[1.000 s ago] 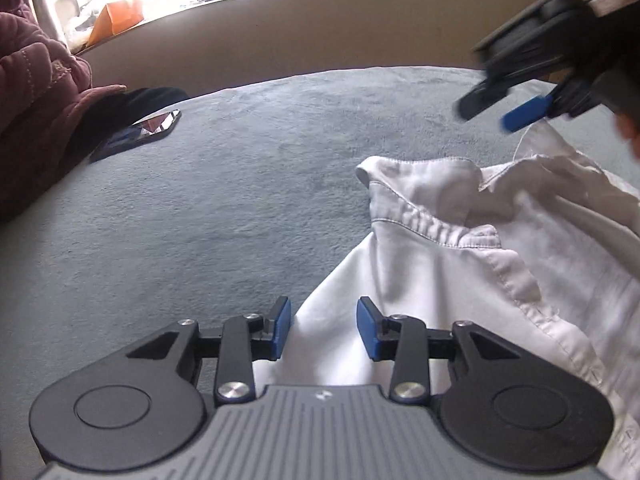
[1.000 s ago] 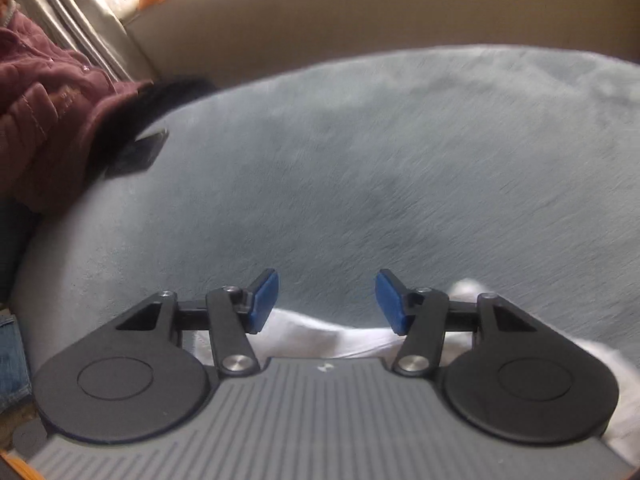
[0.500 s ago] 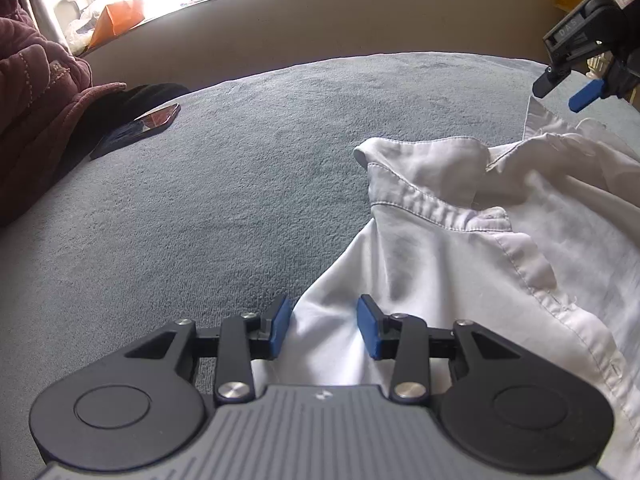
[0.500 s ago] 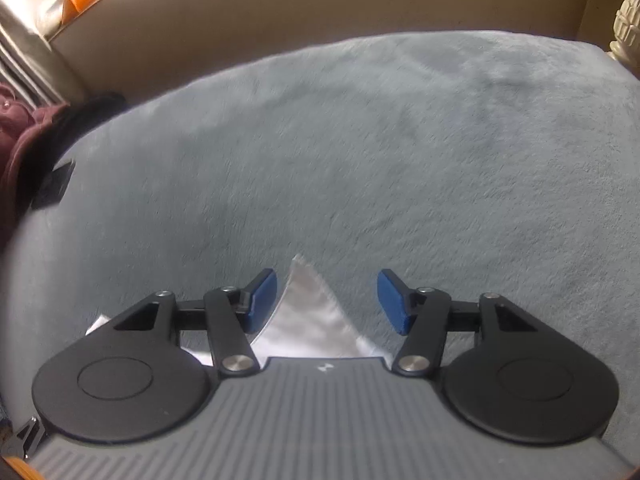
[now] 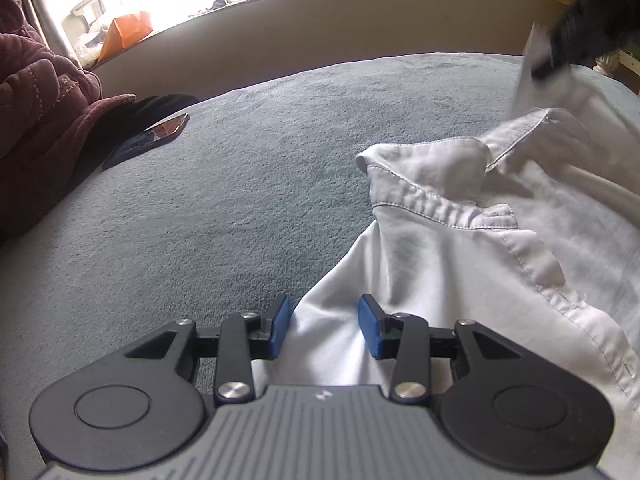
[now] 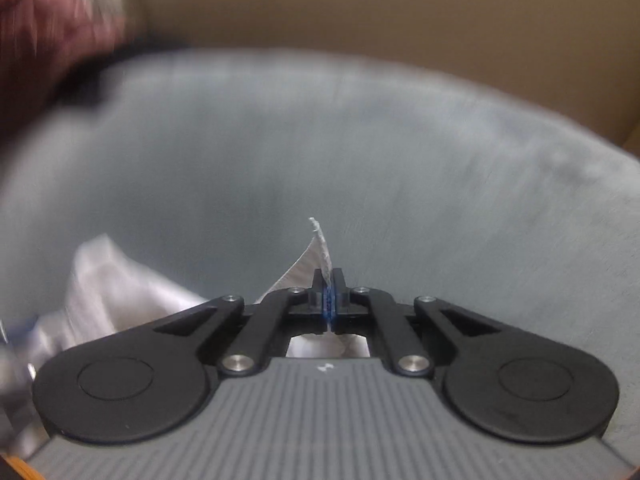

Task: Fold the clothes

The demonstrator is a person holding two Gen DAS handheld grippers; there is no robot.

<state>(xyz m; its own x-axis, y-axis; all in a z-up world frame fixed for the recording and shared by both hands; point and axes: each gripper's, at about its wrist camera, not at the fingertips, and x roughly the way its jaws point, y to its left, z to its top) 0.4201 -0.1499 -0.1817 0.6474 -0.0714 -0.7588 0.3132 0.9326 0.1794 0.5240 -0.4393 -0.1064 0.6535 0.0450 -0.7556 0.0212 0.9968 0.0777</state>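
**Shirt on bed: right pinch made, left not yet**

We find the shirt (image 5: 460,248) lying crumpled on the grey blanket (image 5: 240,184), collar (image 5: 424,176) toward the window side, body trailing toward us and off to the right. A phone (image 5: 160,132) lies well apart at the left, beside a maroon jacket (image 5: 36,100).

Left gripper (image 5: 326,330): jaws spread, cloth lying between the blue pads (image 5: 280,328) but not pressed by them. We call it unheld.

Right gripper (image 6: 329,300): jaws pressed together on a thin corner of the shirt (image 6: 320,252), which stands up as a small point above the pads. From the left view, that gripper is the dark blur at upper right (image 5: 588,24), with the cloth lifted under it.

Handling, as we judge it: light woven fabric, soft, no stiffness except at collar and stitched placket. It will drape and sag from any pinch, and a thin single-layer corner could slip out under pull. Hems and seams look like the firmer holds. For the left, we would close on the edge now between the pads, taking a seam if one is reachable, so both holds can tension the cloth flat before any fold.
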